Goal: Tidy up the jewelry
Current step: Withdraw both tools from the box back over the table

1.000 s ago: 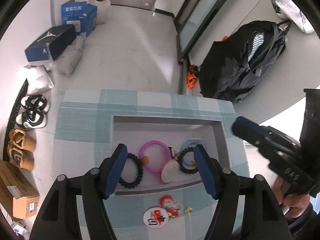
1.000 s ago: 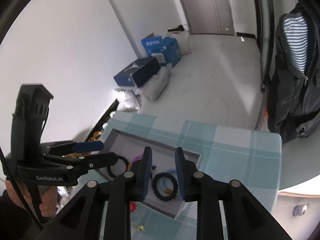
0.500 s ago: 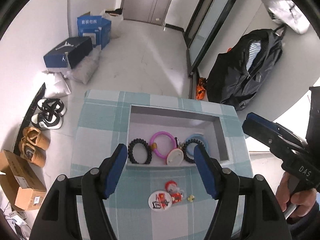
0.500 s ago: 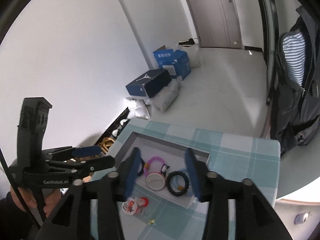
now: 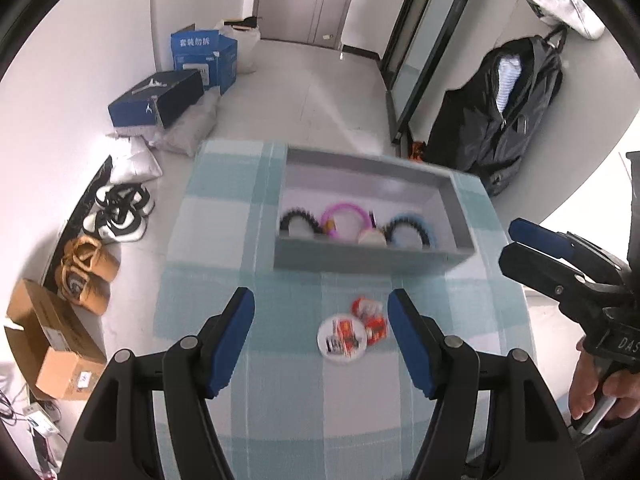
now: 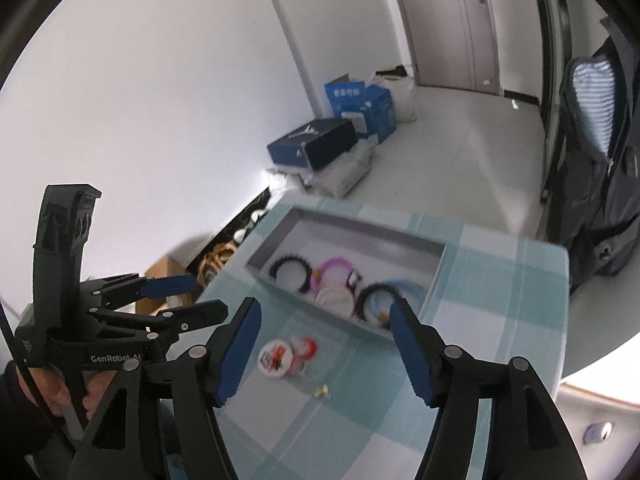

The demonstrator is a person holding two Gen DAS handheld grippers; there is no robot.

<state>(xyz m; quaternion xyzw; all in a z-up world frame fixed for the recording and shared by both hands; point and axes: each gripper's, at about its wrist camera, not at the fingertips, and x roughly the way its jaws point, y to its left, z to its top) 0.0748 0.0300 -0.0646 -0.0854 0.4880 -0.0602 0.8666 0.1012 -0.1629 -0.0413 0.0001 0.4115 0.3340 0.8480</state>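
Blue-padded right tool: spread, empty, just opened | left tool: spread, empty | next: badge on tabletop; pinch rim, carry to grey tray

I see the tabletop covered in a soft, matt woven cloth, checked teal and white. The tray looks like smooth matt grey board or plastic; I cannot tell which. Inside it, the pink ring reads as glossy plastic, and the black bracelet as knobbly beads. The round badge has a shiny printed face. My fingers carry matt blue rubbery pads on hard black plastic arms. Beside the tabletop, the floor is smooth and faintly glossy.
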